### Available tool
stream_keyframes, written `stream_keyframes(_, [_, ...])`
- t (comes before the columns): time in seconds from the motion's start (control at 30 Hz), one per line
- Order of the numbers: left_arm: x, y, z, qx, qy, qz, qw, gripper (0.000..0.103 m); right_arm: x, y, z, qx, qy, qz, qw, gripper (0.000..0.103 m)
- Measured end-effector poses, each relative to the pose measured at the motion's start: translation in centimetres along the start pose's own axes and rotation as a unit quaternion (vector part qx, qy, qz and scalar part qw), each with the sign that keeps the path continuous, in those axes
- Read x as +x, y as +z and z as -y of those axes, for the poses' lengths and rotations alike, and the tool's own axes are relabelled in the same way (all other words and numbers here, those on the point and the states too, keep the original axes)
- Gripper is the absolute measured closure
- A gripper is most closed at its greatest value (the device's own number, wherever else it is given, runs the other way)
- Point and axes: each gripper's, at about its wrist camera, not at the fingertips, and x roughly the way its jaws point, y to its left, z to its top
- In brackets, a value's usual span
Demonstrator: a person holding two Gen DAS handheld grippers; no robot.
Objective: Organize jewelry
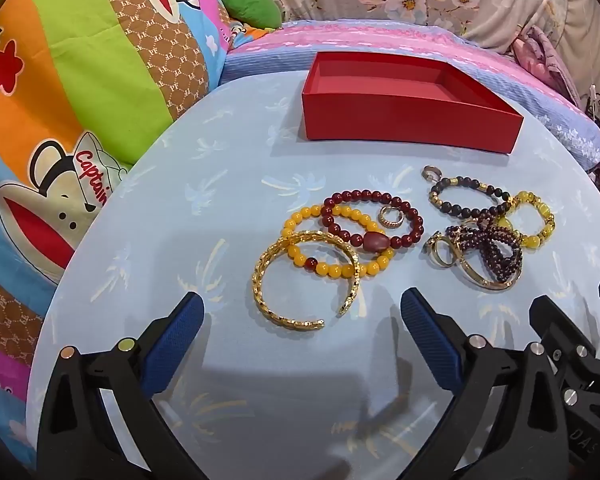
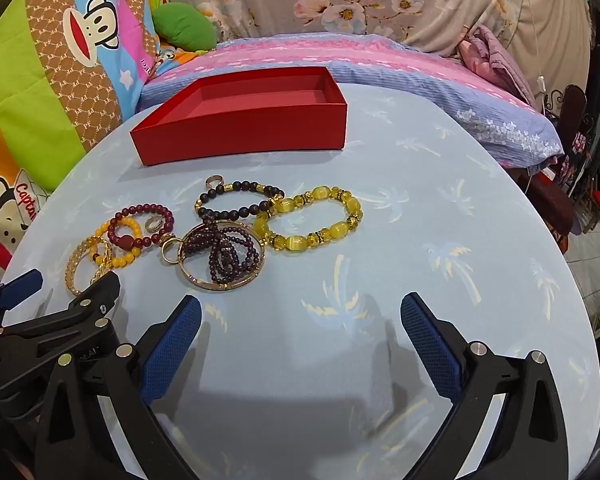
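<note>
The job looks like it is just starting. The red box (image 1: 408, 120) is sitting empty in the upper middle of the left view. All the jewelry is lying on the blue table (image 1: 220, 200) below it. The left gripper (image 1: 300, 312) is hanging wide open, holding nothing, near the gold bangle (image 1: 300, 280). The right gripper (image 2: 300, 312) is wide open and empty too. I think the next move is closing on one bracelet gently and lifting it to the box. The blanket (image 1: 60, 80) at the left is saying "Captain".

Round blue table (image 1: 228, 160); red box (image 1: 404, 126), bracelets (image 1: 340, 240), rings (image 2: 154, 224)
</note>
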Motion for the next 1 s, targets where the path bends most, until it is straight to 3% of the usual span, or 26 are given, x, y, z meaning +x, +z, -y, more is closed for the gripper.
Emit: stream_keyframes(1.0, [-0.51, 0.16, 0.0, 0.002, 0.004, 0.009, 0.9999, 0.012, -0.05, 0.0, 0.04, 0.001, 0.002, 0.002, 1.0, 0.007])
